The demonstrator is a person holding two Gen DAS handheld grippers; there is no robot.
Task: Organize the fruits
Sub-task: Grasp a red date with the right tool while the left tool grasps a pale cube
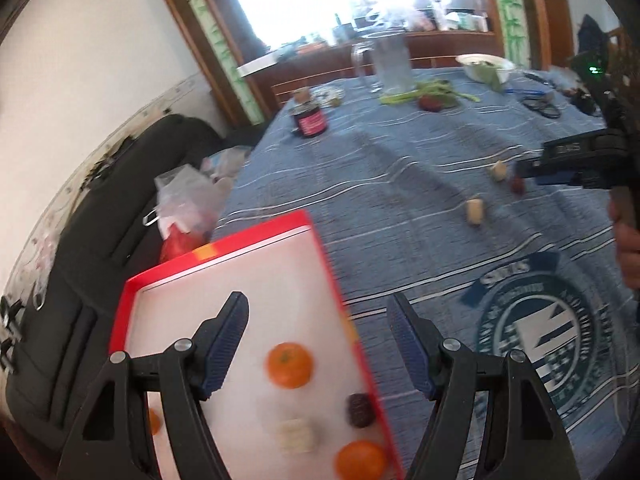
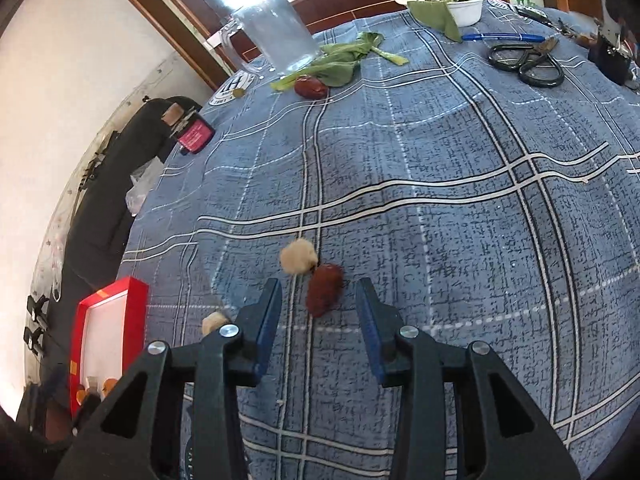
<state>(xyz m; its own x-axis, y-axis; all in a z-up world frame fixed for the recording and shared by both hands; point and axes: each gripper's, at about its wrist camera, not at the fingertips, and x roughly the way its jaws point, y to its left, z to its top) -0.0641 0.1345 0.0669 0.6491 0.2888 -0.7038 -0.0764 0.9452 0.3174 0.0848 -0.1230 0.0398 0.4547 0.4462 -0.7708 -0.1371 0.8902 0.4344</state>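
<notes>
A red box [image 1: 320,248] with a white inside sits at the table's left edge, also seen small in the right wrist view as the red box [image 2: 136,300]. In it lie an orange [image 1: 289,365], a second orange [image 1: 361,465], a dark fruit [image 1: 361,410] and a pale piece [image 1: 297,436]. My left gripper [image 1: 318,312] hangs open over the box, holding nothing. My right gripper [image 2: 319,288] is open just short of a red date [image 2: 324,289] on the cloth, with a pale fruit [image 2: 298,257] touching it behind. Another pale piece [image 2: 213,323] lies to the left.
A blue checked tablecloth [image 2: 460,240] covers the table. Further back are a glass jug [image 2: 280,32], green leaves [image 2: 340,60], another red date [image 2: 310,87], a white bowl [image 2: 452,0], scissors [image 2: 528,62], a pen [image 2: 504,37] and a corked bottle [image 2: 192,130]. A dark sofa [image 1: 100,220] lies left.
</notes>
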